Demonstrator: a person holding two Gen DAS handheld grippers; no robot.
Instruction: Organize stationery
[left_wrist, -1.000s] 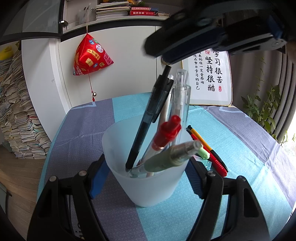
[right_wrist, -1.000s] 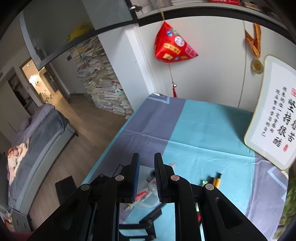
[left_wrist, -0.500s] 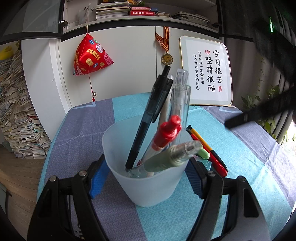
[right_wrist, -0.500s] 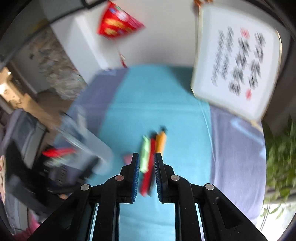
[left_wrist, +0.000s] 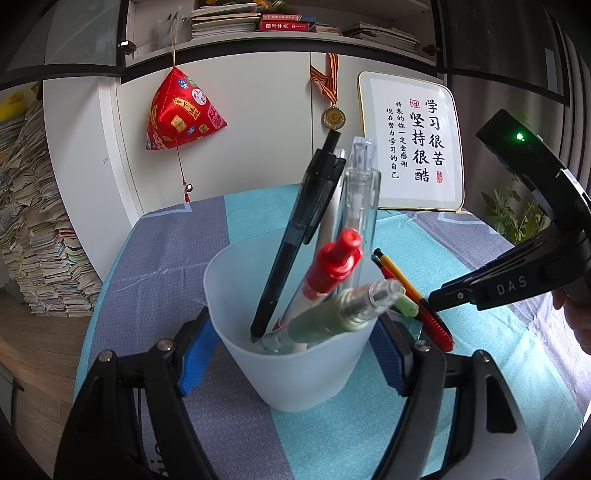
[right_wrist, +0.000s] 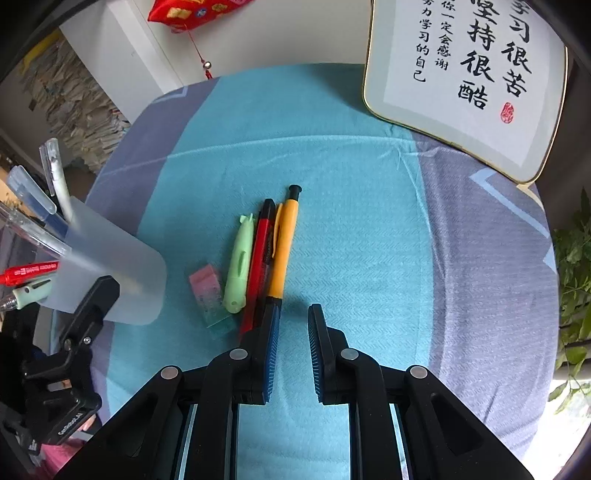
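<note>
The worktop (right_wrist: 369, 221) lies bare right of the pens, up to a framed sign (right_wrist: 461, 81) at its far edge. Left gripper (left_wrist: 291, 354) jaws clamp the cup (left_wrist: 295, 369) of pens. Right gripper (right_wrist: 293, 332) jaws stand slightly apart, empty, the left jaw hiding the orange pen (right_wrist: 282, 243) tip

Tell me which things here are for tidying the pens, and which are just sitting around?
For the job:
frosted cup holding pens
orange pen
red pen
green pen
pink eraser

Just around:
framed calligraphy
red hanging ornament
medal
stacked papers
plant
</note>
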